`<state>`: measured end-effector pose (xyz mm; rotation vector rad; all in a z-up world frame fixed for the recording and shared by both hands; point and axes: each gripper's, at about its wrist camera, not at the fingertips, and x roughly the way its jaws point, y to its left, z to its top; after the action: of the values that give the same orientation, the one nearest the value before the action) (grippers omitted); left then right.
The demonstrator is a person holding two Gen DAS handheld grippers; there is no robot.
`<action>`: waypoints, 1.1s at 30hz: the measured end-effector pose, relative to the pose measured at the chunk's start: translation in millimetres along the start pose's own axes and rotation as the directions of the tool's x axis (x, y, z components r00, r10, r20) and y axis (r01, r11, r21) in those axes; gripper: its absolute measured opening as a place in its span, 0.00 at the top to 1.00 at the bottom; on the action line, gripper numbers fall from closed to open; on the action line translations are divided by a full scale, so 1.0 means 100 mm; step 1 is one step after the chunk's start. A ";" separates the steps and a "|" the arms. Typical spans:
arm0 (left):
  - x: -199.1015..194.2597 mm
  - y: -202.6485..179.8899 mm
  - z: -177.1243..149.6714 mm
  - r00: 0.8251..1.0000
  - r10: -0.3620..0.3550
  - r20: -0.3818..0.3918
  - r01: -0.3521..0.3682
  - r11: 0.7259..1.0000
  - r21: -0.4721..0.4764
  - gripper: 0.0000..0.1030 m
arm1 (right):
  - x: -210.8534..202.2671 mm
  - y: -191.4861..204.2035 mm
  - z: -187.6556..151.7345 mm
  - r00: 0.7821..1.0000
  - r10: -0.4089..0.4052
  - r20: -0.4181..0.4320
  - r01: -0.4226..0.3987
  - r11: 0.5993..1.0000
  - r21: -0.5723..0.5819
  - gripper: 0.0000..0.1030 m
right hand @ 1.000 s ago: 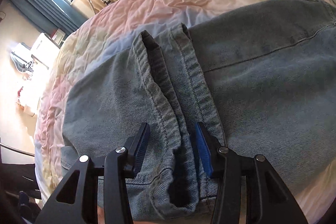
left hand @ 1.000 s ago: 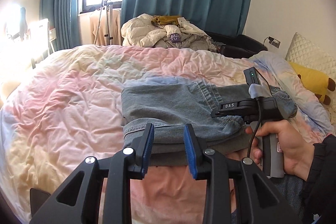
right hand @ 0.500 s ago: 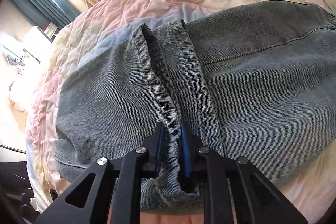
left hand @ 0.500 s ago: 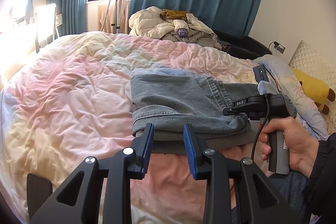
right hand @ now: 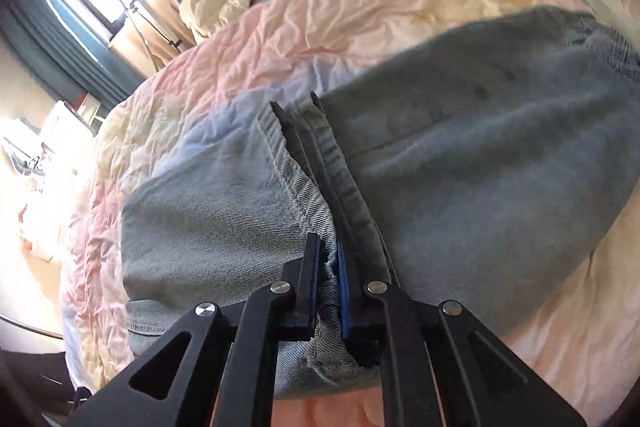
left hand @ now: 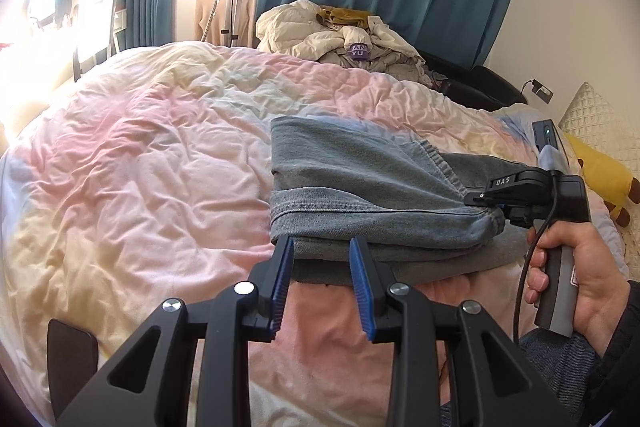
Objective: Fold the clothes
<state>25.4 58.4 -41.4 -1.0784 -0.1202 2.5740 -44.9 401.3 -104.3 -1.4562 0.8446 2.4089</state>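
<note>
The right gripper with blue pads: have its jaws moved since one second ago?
Yes. The right gripper has closed: its pads now pinch the hem fold of the grey-blue denim jeans.

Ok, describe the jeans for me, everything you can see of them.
The jeans are faded light-blue denim with stitched hems and seams, folded into layers and lying on the pastel duvet. The right hand-held gripper is shut on a hem edge near the fold's corner, bunching the cloth between its pads. The left hand-held gripper is open, its fingertips at the near edge of the lower layer, not pinching it. The waistband side lies toward the pillows.
</note>
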 end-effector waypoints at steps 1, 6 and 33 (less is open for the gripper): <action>0.01 0.01 0.00 1.000 0.002 -0.004 -0.002 1.000 -0.003 0.71 | 0.06 -0.04 0.00 0.999 0.011 -0.032 -0.010 1.000 0.021 0.93; 0.07 0.08 0.01 1.000 0.002 -0.019 -0.003 1.000 -0.029 0.71 | -0.07 -0.05 -0.02 1.000 0.005 0.025 -0.005 1.000 0.015 0.77; 0.20 0.11 0.00 0.999 0.006 -0.048 -0.008 0.999 -0.037 0.71 | -0.12 0.27 0.02 0.989 0.027 0.148 0.007 0.974 -0.227 0.92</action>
<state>9.2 54.7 -56.9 -1.1548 -0.1528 2.5596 -52.4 382.3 -83.4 -1.3222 0.5587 2.6558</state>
